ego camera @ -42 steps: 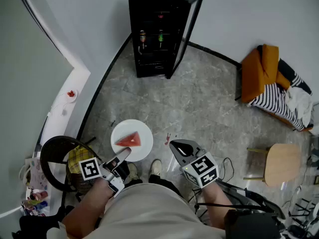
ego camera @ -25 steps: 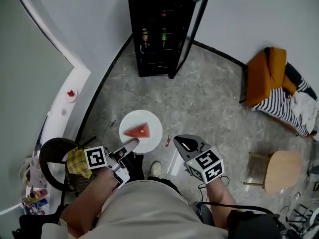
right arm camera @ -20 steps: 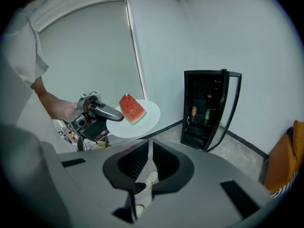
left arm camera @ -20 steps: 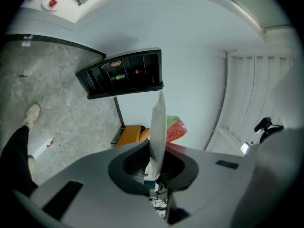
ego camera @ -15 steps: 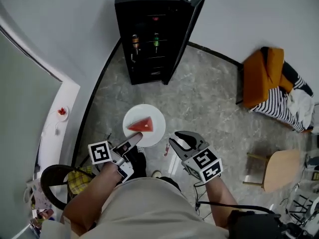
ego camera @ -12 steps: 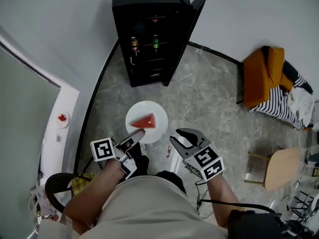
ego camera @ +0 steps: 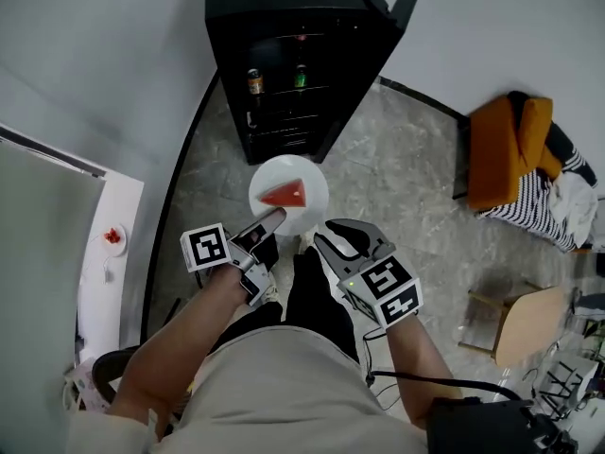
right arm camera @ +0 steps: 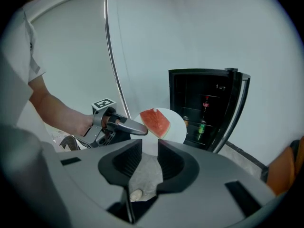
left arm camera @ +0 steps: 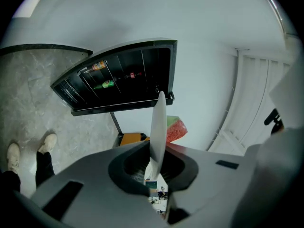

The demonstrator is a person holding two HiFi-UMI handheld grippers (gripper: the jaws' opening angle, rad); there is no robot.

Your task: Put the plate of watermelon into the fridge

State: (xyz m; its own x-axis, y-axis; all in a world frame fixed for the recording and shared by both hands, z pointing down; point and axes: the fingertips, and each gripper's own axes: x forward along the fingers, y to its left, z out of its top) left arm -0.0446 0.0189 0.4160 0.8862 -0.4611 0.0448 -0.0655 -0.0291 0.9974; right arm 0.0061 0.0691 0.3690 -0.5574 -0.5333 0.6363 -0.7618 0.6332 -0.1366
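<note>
Left tool [ego camera: 272, 219] clamped on near rim of plate [ego camera: 308, 172], held in air just before open fridge [ego camera: 284, 26]; right tool [ego camera: 337, 240] jaws apart, empty. Plate looks stiff, breakable; one-edge grip tips easily, wet watermelon [ego camera: 285, 195] may slide

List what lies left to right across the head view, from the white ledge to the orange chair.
From the left: small dish with something red → left hand-held gripper → right hand-held gripper → orange chair. The plate overlaps both, so it is left out.
</note>
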